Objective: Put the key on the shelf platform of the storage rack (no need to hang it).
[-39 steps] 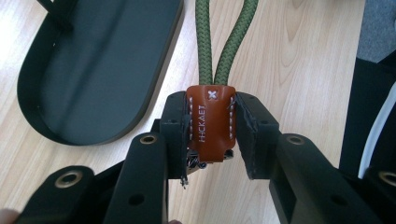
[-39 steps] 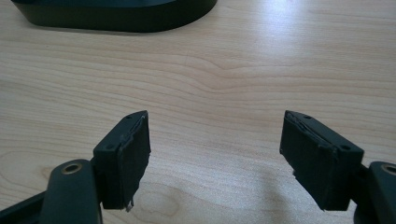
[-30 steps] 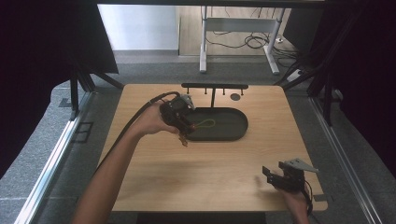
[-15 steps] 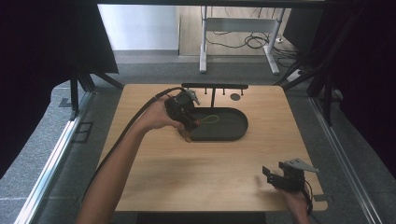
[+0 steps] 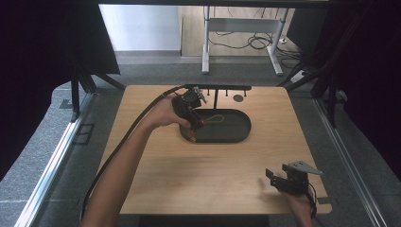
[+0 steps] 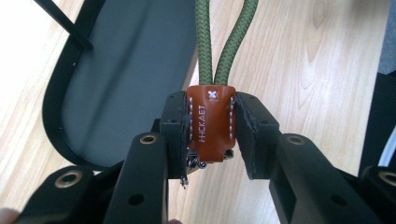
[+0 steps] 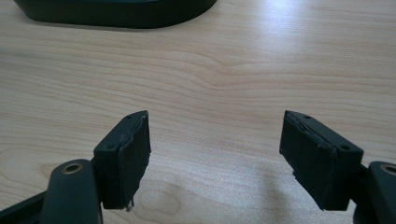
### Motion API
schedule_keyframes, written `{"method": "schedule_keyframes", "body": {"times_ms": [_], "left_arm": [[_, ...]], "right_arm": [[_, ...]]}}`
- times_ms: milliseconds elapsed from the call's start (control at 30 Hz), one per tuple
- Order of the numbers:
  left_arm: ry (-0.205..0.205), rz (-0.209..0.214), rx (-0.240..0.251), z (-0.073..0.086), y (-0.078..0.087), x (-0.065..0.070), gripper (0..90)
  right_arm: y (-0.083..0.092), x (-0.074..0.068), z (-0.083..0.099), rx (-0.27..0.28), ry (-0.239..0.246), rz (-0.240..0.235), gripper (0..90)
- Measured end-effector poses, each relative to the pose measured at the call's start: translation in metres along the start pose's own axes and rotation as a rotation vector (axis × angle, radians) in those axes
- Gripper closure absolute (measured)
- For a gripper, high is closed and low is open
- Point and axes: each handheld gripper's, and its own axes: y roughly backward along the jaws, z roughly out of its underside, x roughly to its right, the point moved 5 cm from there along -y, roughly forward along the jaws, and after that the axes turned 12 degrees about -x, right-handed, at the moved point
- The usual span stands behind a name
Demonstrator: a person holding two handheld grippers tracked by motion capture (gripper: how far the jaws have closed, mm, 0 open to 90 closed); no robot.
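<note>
Left gripper (image 5: 193,113) is carrying keychain (image 6: 211,122) onto tray (image 5: 236,137) | fingers clamping leather tab | right gripper (image 7: 224,154) gaping, idling | lowering before releasing

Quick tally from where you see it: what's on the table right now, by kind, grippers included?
Grippers: 2, the left gripper shut on the keychain, the right gripper open over the bare table
Trays: 1, a black oval tray
Keychains: 1, a green cord loop with a brown leather tab
Black racks with pegs: 1
Total: 5
</note>
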Motion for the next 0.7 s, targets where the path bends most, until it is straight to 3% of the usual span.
{"method": "schedule_keyframes", "body": {"times_ms": [700], "left_arm": [[-0.006,-0.007,-0.03,-0.021,-0.005,-0.02,66.4]], "right_arm": [[-0.001,0.0,0.002,-0.012,0.0,0.001,25.1]]}}
